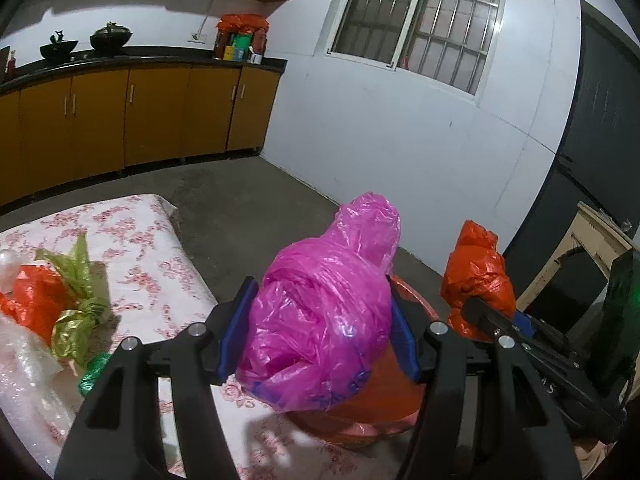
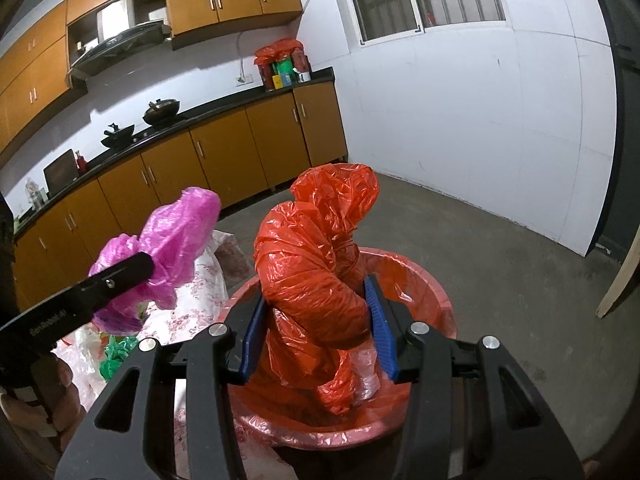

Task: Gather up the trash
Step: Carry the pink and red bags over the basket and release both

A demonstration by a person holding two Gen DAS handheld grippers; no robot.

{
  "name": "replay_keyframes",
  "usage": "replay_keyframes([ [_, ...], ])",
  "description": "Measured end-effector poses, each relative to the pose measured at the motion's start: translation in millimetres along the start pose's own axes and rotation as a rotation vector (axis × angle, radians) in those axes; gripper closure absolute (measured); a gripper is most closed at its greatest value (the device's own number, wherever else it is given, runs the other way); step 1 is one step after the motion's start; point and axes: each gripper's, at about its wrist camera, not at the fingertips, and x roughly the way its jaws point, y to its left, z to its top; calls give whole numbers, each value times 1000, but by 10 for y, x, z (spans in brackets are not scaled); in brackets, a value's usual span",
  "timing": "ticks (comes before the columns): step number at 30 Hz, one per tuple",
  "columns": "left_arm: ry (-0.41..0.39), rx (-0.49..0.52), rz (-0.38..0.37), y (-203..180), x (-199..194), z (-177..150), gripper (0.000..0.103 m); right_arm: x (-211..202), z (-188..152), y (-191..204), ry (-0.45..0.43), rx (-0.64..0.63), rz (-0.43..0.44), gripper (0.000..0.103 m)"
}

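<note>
Holding a crumpled magenta plastic bag [image 1: 324, 304] between its blue pads, the left gripper [image 1: 320, 328] has its jaws about half open, pressed in on both sides of the wad so the light film cannot slip or unfurl. Its load hangs over the near left rim of the red-lined bin [image 2: 436, 300], apparently so that it can drop inside once let go.

On the right, the right gripper [image 2: 318, 332] clamps a bunched orange plastic bag [image 2: 320, 264] the same way, jaws a little narrower, pads squeezing the lower part of the bundle. That bag sits directly above the open mouth of the bin, its lower folds already down inside the liner. A judgement: both pieces are at the release stage, and the orange one is better placed.

To the left and just beyond the bin, the table with the flowered cloth [image 1: 132, 236] carries what is left to gather: an orange scrap [image 1: 36, 296], a green-yellow wrapper [image 1: 78, 316], a green foil bit [image 1: 94, 376] and clear film [image 1: 28, 364], lying loose in a cluster near the table's left side.

Farther off, wooden cabinets [image 1: 160, 112] run along the far wall under a dark counter with two woks [image 1: 110, 36].
</note>
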Motion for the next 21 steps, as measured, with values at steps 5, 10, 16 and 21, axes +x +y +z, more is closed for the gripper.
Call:
replay_keyframes([
  [5,22,5,-16,-58,151,-20,43,24,18,-40,-2,13,1,56],
  [10,44,4,-28,-81,288,-31,43,80,62,-77,-7,29,7,56],
  [16,63,13,-38,-116,428,-52,42,116,35,-134,-11,56,11,56],
  [21,81,17,-38,-130,526,-70,39,159,41,-199,-6,74,17,56],
])
